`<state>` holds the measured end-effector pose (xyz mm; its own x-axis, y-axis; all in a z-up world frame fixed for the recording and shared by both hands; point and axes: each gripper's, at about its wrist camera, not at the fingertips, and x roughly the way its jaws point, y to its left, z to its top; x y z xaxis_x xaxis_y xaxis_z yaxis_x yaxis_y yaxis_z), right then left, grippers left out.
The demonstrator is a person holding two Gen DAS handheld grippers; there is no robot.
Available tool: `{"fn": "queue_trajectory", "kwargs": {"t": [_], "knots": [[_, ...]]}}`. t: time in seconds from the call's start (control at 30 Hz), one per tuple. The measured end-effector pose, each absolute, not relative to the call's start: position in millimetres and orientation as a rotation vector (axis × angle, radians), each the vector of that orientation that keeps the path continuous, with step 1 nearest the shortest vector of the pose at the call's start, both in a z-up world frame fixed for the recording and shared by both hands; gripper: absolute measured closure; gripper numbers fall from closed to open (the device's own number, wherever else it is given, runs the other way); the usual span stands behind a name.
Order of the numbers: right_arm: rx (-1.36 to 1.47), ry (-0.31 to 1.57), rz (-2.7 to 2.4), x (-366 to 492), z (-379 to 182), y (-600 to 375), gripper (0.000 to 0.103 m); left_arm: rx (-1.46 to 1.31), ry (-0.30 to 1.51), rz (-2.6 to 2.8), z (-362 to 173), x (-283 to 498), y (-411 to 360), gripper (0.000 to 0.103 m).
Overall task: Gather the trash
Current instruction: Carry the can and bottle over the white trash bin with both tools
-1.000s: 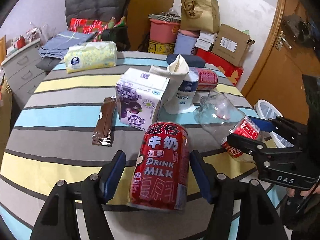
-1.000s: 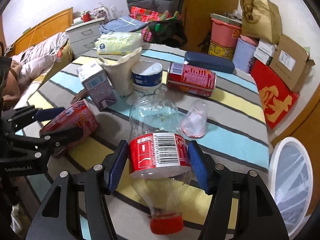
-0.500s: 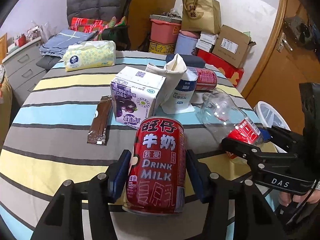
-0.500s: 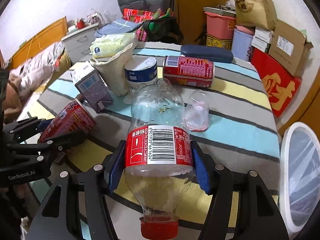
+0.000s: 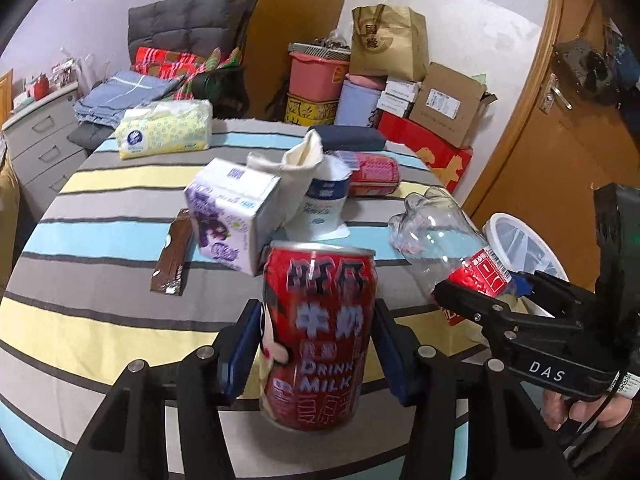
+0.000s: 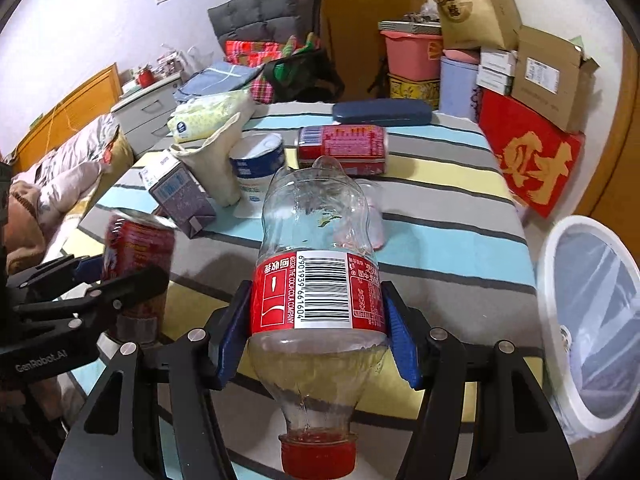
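1. The left gripper (image 5: 316, 354) has its blue pads pressed against both sides of a red milk can (image 5: 319, 336). The can stands upright between the fingers and looks lifted off the striped table (image 5: 100, 320), though its base is too close to the cloth to be sure.
2. The right gripper (image 6: 318, 334) clamps a clear plastic bottle (image 6: 318, 280) across its red label, cap toward the camera and base pointing away. The bottle is held above the table.
3. The white bin (image 6: 592, 320) with a plastic liner stands beside the table on the right. As far as can be seen nothing lies in it, though only part of the inside shows.
4. So, by my reading, two pieces of trash are in hand but none is binned yet; the task is at an early stage.
5. Left on the table: a purple-and-white carton (image 5: 230, 216), a brown wrapper (image 5: 172, 256) beside it, a white and blue tub (image 5: 324, 204), a second red can (image 6: 342, 150) lying on its side, and a small clear cup (image 6: 374, 216) behind the bottle.
6. A cream cloth bag (image 6: 214, 160), a tissue pack (image 5: 164, 128) and a dark blue case (image 6: 382, 112) also sit there; these look like keepers, not trash.
7. The likely next step is carrying the bottle and the can over the bin and letting go.
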<state>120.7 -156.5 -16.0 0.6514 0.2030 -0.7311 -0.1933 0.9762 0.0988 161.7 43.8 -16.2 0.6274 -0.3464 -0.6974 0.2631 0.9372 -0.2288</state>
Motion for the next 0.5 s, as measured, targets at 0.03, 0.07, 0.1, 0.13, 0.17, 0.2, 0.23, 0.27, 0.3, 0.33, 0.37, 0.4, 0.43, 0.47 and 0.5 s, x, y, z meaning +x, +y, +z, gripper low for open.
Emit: {"fn": "queue_trajectory", "kwargs": {"t": [0.03, 0.07, 0.1, 0.13, 0.17, 0.2, 0.23, 0.27, 0.3, 0.33, 0.37, 0.4, 0.43, 0.47, 0.5], "knots": [[0.019, 0.828, 0.222, 119, -15, -159, 0.040, -0.108, 0.820, -0.350, -15, 161, 42, 0.049], [0.028, 0.823, 0.217, 117, -14, -162, 0.040, -0.107, 0.819, -0.353, -15, 160, 41, 0.049], [0.033, 0.817, 0.214, 116, -12, -164, 0.040, -0.106, 0.819, -0.355, -14, 160, 39, 0.049], [0.037, 0.809, 0.208, 114, -10, -166, 0.040, -0.107, 0.819, -0.355, -14, 159, 37, 0.050], [0.039, 0.801, 0.203, 112, -9, -168, 0.040, -0.104, 0.820, -0.358, -14, 158, 35, 0.050], [0.043, 0.797, 0.198, 111, -8, -170, 0.040, -0.103, 0.822, -0.359, -15, 158, 34, 0.050], [0.049, 0.795, 0.194, 110, -8, -172, 0.040, -0.107, 0.824, -0.360, -15, 157, 33, 0.050], [0.054, 0.795, 0.190, 109, -8, -173, 0.040, -0.109, 0.826, -0.362, -15, 157, 31, 0.050], [0.057, 0.792, 0.188, 108, -7, -175, 0.040, -0.108, 0.824, -0.364, -14, 156, 29, 0.050], [0.060, 0.789, 0.188, 107, -7, -175, 0.040, -0.106, 0.818, -0.366, -12, 154, 27, 0.050], [0.065, 0.785, 0.188, 106, -6, -177, 0.040, -0.103, 0.814, -0.369, -11, 153, 25, 0.050], [0.068, 0.782, 0.188, 105, -5, -178, 0.040, -0.099, 0.810, -0.372, -9, 152, 22, 0.050], [0.071, 0.778, 0.187, 104, -4, -180, 0.040, -0.095, 0.804, -0.379, -6, 151, 19, 0.050], [0.075, 0.772, 0.184, 103, -2, -182, 0.040, -0.091, 0.800, -0.383, -4, 150, 16, 0.050], [0.083, 0.765, 0.177, 101, -1, -185, 0.040, -0.087, 0.796, -0.388, -2, 150, 13, 0.050]]}}
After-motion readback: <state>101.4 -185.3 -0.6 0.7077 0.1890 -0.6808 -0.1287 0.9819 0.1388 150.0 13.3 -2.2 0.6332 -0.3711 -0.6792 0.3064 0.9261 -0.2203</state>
